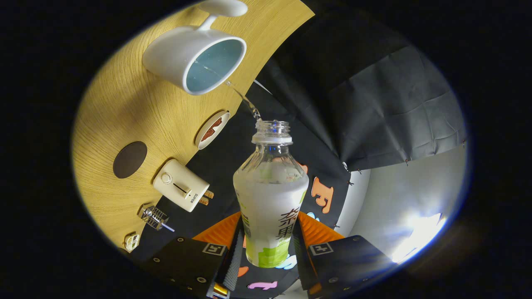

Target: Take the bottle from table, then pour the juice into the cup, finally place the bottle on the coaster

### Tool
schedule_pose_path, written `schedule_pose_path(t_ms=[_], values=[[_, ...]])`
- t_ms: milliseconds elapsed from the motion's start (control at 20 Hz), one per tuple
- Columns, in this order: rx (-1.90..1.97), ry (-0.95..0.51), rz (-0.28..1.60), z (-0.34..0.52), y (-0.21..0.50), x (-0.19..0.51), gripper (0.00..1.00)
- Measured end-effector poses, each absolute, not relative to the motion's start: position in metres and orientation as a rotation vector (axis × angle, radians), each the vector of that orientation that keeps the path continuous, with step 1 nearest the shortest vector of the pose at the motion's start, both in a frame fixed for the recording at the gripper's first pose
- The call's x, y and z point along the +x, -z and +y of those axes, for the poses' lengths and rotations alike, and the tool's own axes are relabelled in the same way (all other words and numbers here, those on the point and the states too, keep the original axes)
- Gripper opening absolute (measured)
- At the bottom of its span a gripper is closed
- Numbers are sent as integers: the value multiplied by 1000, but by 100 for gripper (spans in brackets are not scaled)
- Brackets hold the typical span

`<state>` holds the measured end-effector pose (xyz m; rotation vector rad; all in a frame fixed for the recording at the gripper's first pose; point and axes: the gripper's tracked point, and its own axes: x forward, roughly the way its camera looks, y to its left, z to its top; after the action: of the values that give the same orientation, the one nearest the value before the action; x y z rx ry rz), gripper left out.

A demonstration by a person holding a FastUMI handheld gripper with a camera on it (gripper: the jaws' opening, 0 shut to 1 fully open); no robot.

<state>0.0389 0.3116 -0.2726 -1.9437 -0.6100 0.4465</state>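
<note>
Clear glossy plastic bottle (270,195), glazed white ceramic cup (183,54), matt wood-grain table (120,108), creased black cloth wall (395,99).

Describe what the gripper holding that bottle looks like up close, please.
The gripper has two broad, flat finger plates. Each plate carries a square black-and-white marker tag and small round screws. Ribbed pads line the inner faces. No cable or sleeve is visible.
</note>
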Motion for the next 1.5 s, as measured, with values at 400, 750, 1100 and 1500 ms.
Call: schedule_pose_path(t_ms=[400,750,1100,1500], values=[[-1966,-462,-638,318,276,33,58],[-1903,-501,-544,318,301,29,58],[-1627,-619,-235,312,351,20,58],[-1149,-651,167,298,392,21,59]])
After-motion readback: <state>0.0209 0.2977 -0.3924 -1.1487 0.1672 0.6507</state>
